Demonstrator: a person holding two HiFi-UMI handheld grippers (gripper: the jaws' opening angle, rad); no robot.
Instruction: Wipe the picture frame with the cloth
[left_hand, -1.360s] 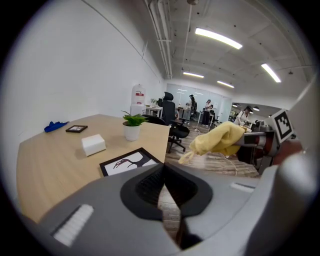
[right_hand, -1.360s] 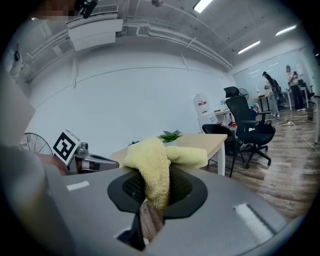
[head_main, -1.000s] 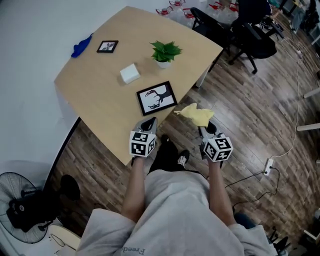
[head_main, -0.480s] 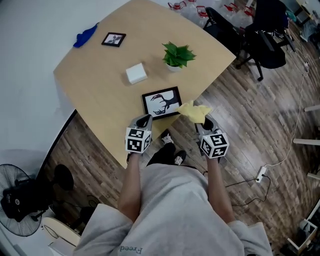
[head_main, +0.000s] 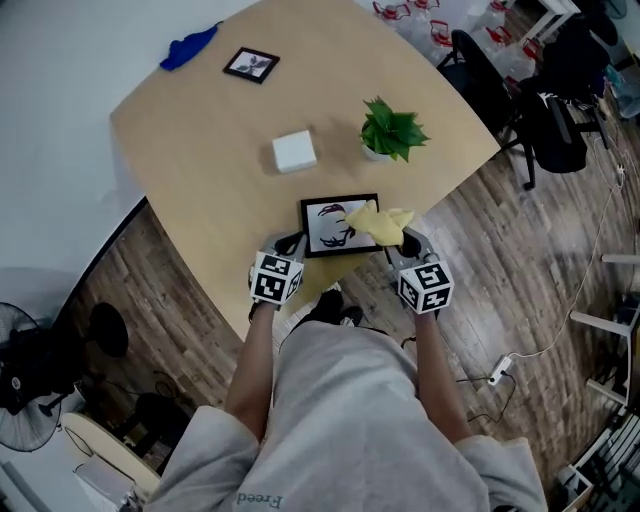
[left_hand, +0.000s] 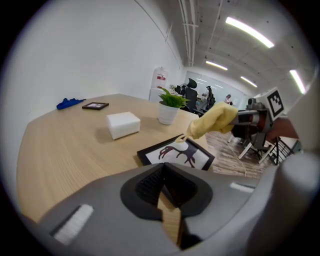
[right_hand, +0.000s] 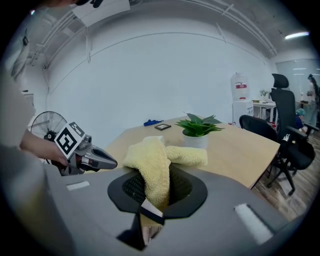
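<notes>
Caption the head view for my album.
Right gripper holds a yellow cloth over the picture frame; left gripper shut beside it.

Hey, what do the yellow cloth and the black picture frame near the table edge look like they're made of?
Cloth: probably terry or microfibre, going by its fuzzy, matte nap and soft folds. Picture frame: thin black moulding that looks matte; could be painted wood or plastic, the pictures don't settle which.

This is an open office: black swivel chairs stand on the wood-pattern floor beside a pale wooden counter, long ceiling lights run overhead, and a water dispenser stands by the wall.
</notes>
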